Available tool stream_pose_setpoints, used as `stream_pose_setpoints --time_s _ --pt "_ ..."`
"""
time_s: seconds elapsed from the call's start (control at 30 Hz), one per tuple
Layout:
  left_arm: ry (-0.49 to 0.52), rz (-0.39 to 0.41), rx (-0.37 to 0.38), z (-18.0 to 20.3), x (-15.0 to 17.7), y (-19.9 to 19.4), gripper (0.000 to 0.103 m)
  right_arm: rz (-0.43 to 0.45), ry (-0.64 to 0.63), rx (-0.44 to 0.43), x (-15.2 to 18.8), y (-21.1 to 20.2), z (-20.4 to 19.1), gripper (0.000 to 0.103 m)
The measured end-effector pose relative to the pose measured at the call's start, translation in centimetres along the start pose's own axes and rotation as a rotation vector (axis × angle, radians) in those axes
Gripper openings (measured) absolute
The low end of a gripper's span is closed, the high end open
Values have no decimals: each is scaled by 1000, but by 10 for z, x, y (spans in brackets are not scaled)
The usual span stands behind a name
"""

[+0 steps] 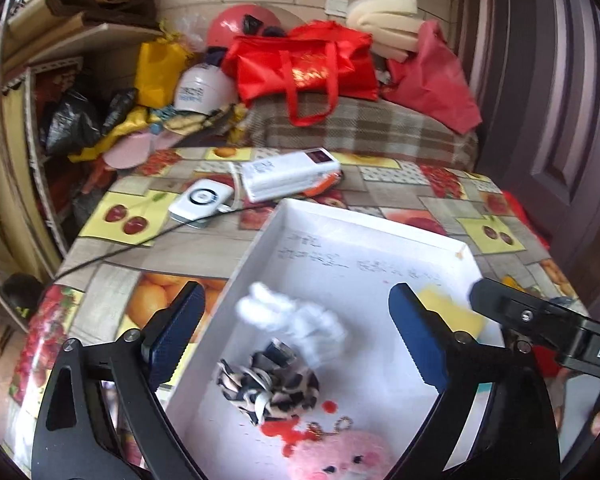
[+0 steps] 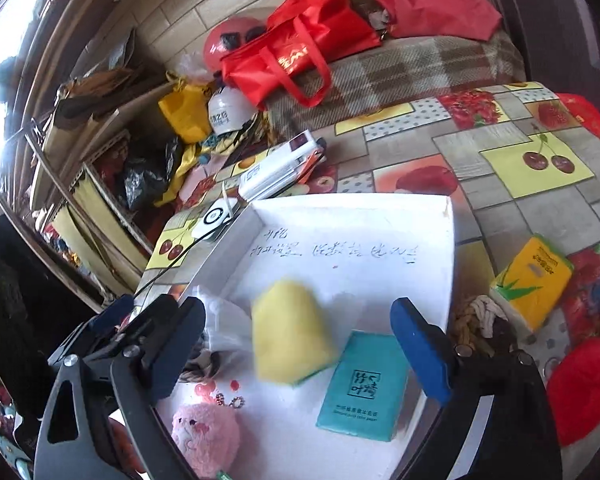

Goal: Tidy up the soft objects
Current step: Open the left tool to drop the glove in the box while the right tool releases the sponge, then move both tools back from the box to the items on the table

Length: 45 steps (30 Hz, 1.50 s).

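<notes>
The left gripper [image 1: 296, 336] hung over the shallow white cardboard box [image 1: 260, 248] with its 2 blue-padded fingers [image 1: 176, 332] spread wide and nothing between them. Low in the centre of the left wrist view, inside the box, lay a leopard-print fabric scrunchie [image 1: 268, 386], with a blurred white fluffy soft item [image 1: 296, 316] just above it and a pink plush pig keychain [image 1: 340, 456] at the bottom edge.

The right gripper [image 2: 296, 344] was also spread apart and empty, above the same box [image 2: 448, 240]. In the lower centre of the right wrist view a yellow sponge with a green underside [image 2: 290, 330], blurred, sat in the box, touching a teal tissue packet [image 2: 362, 386] to its right. The pink pig [image 2: 204, 438] lay at the lower left of the box, and handwritten characters ran across the box floor higher up.

Outside the box, at the right of that view, a yellow tissue packet [image 2: 534, 282] rested on the fruit-patterned tablecloth [image 2: 500, 184], beside a braided rope item [image 2: 480, 316] and a red soft object [image 2: 584, 388] in the lower right. Above the box to the upper left lay a white power bank [image 2: 280, 168] and a small white round-dial device [image 2: 214, 218]. A red tote bag [image 2: 300, 56] sat on a plaid-covered surface at the top.
</notes>
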<state>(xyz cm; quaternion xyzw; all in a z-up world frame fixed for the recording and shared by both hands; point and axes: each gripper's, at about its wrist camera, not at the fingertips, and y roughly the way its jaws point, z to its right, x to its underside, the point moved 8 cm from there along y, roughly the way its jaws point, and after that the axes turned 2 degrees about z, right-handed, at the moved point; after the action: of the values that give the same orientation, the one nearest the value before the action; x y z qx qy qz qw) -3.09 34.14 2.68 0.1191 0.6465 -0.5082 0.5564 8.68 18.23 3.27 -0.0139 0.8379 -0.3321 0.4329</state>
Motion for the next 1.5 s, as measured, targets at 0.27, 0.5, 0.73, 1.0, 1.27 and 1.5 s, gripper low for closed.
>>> stream_pose_setpoints --time_s 0.27,0.5,0.73,1.0,1.27,1.5 --pt "-74 30 15 -5 2 -25 103 104 34 -51 -6 -38 -1 94" --pt "-140 162 76 7 0 -96 103 483 -26 -29 -26 -151 -2 94" --pt "-24 262 73 36 -16 -154 103 690 46 27 -40 -243 32 95" --pt "-50 198 220 62 -11 -164 103 880 185 73 -31 -325 102 103" --pt "-58 173 221 68 -8 -165 103 946 254 165 -17 -362 141 103" --pt "-11 121 280 90 12 -152 103 943 280 246 -4 -371 163 103"
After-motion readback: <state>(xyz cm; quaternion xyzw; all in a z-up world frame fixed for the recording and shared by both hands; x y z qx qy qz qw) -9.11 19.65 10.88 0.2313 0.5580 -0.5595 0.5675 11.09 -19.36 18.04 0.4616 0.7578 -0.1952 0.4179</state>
